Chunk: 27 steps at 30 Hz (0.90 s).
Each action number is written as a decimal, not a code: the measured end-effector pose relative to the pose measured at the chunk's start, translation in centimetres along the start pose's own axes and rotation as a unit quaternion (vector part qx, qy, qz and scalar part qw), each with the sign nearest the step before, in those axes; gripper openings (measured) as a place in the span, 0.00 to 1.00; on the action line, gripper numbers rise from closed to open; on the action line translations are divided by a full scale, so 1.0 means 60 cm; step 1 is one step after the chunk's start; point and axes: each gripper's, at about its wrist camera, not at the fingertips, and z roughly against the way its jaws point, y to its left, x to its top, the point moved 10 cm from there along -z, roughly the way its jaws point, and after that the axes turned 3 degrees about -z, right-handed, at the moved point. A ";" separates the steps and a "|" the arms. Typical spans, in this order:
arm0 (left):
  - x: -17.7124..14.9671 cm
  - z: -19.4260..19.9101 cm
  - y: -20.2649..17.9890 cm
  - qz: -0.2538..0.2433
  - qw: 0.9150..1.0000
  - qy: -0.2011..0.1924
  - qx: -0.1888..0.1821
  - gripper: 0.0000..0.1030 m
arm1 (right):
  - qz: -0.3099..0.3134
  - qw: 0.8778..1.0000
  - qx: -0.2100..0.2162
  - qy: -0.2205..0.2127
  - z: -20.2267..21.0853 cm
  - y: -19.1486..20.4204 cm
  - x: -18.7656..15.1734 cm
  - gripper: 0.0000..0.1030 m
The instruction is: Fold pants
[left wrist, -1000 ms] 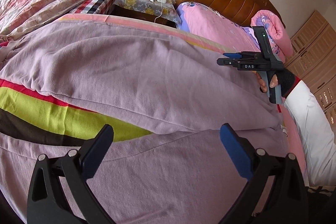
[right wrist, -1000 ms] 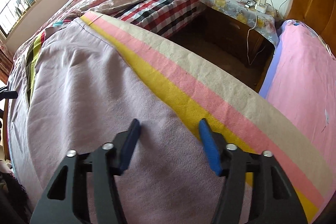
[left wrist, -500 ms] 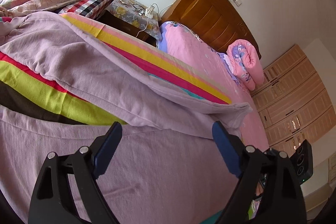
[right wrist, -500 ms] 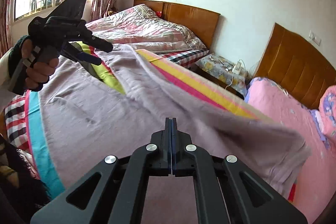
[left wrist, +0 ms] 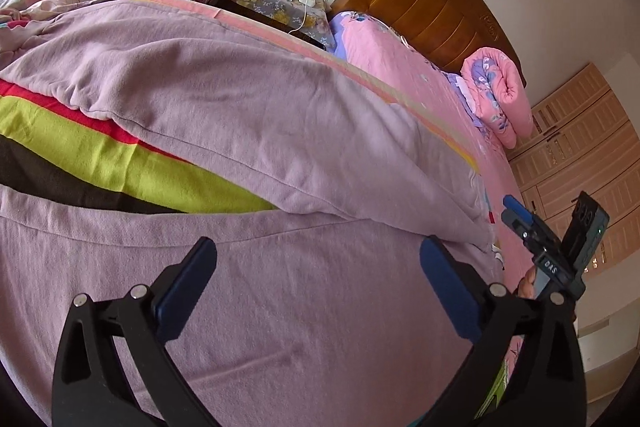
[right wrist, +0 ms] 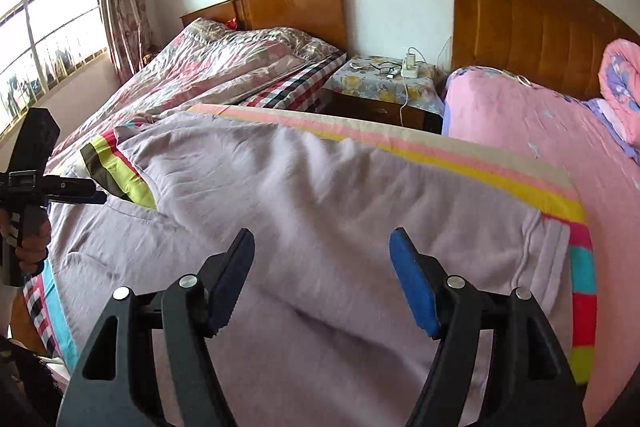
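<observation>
the right gripper has just opened and let the lilac pants go, empty like the wide-open left gripper, so one fold seems laid.

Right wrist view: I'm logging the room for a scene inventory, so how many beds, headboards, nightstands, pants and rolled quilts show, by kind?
Beds: 2, one with a floral quilt, one with a pink sheet
Wooden headboards: 2
Nightstand: 1
Lilac pants: 1
Rolled pink quilt: 1
Total: 7
</observation>
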 end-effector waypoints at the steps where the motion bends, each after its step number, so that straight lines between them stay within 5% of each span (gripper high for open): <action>1: 0.008 -0.008 0.002 0.005 1.000 0.000 0.005 0.99 | 0.014 1.000 -0.003 0.020 -0.039 -0.012 0.021 0.67; 9: 0.103 -0.087 -0.006 0.010 1.000 0.017 0.004 0.99 | 0.089 0.988 0.019 0.128 -0.303 -0.077 0.101 0.66; 12: 0.119 -0.109 0.005 0.016 1.000 0.022 0.004 0.99 | 0.089 0.984 0.064 0.139 -0.322 -0.067 0.090 0.47; 13: 0.122 -0.114 0.008 0.017 1.000 0.022 0.006 0.99 | 0.094 0.984 0.068 0.132 -0.315 -0.060 0.088 0.31; 15: 0.122 -0.122 0.015 0.019 1.000 0.024 0.007 0.99 | 0.113 0.986 0.050 0.113 -0.284 -0.041 0.078 0.17; 22: 0.117 -0.073 -0.010 0.035 0.999 -0.001 -0.025 0.98 | 0.195 0.977 -0.062 -0.052 -0.037 0.103 0.054 0.15; 27: 0.047 0.005 -0.041 0.021 0.997 -0.025 -0.067 0.99 | 0.132 0.985 -0.091 -0.061 0.067 0.204 -0.143 0.15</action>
